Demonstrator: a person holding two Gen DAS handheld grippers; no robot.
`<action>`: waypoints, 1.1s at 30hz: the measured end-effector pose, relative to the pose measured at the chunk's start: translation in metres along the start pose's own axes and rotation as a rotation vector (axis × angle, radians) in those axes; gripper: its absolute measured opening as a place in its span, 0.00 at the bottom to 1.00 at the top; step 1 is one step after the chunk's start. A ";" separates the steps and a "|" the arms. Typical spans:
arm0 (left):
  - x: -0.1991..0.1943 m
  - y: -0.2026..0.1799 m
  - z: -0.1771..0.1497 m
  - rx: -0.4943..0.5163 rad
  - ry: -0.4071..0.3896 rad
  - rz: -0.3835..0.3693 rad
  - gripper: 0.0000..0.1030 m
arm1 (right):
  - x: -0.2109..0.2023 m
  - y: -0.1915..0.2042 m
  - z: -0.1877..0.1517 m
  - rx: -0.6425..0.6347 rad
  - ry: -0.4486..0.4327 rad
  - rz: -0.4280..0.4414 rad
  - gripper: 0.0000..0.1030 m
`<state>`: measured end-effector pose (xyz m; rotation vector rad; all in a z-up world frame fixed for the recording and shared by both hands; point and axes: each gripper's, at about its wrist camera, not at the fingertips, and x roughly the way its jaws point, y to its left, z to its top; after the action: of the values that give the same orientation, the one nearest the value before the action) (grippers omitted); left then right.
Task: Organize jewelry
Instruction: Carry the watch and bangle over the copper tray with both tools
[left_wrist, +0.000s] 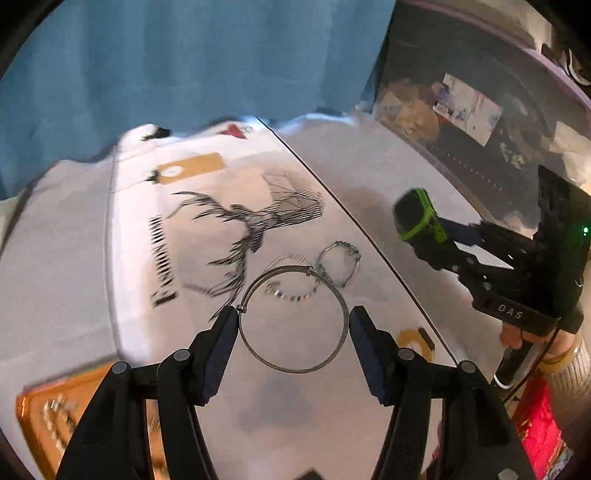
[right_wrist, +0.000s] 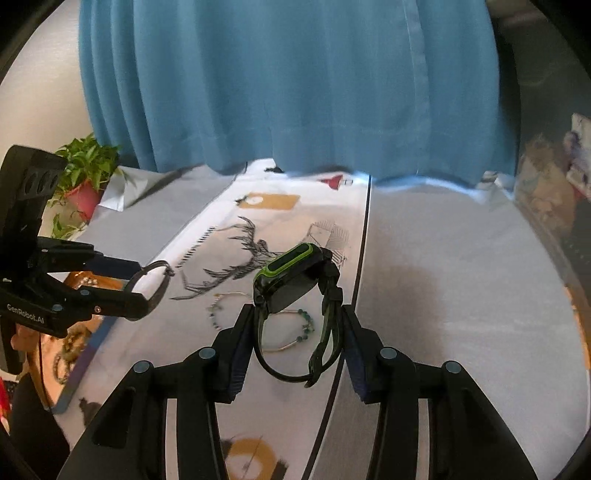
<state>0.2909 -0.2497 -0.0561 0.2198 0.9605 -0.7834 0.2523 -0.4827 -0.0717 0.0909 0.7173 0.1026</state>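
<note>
Left wrist view: we see our left fingers (left_wrist: 293, 325) clamped half-wide on a silver bangle (left_wrist: 293, 319) (lifted off the bench (left_wrist: 388, 192)); right fingers (right_wrist: 297, 332) grip a green-edged watch (right_wrist: 295, 273) aloft.

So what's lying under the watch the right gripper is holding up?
Under the watch in the right gripper, a beaded bracelet lies on the printed cloth; the strap hides part of it.

blue curtain (right_wrist: 288, 85) behind | potted plant (right_wrist: 86, 173) far left | deer-print cloth (left_wrist: 236, 229) on table
</note>
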 end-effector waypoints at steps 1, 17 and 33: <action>-0.009 0.000 -0.007 -0.008 -0.012 0.017 0.56 | -0.007 0.004 -0.002 -0.001 0.004 -0.005 0.45; -0.143 -0.002 -0.133 -0.163 -0.175 0.249 0.56 | -0.073 0.110 -0.092 0.043 0.087 0.020 0.45; -0.224 0.008 -0.227 -0.256 -0.245 0.388 0.56 | -0.140 0.254 -0.112 -0.099 0.045 0.150 0.45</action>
<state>0.0752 -0.0199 -0.0085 0.0796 0.7451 -0.3170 0.0577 -0.2427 -0.0342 0.0476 0.7484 0.2841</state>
